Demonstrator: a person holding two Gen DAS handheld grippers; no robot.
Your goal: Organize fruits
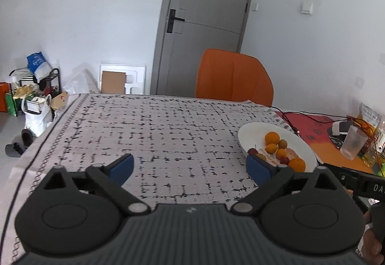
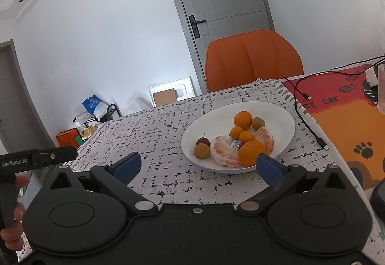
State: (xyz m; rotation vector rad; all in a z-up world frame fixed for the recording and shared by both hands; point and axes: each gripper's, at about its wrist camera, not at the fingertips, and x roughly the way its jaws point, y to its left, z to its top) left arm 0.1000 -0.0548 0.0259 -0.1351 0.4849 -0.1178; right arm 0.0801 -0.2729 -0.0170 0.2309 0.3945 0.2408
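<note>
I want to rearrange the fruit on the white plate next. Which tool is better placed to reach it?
Right. The right tool stands open with the white plate of fruit just ahead, near its right finger. The left tool, also open, faces bare tablecloth; the plate sits off to its right.

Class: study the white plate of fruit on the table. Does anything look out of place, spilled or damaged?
Nothing has spilled; all the fruit sits inside the white plate. One oddity: two peeled citrus pieces lie bare among the whole oranges.
</note>
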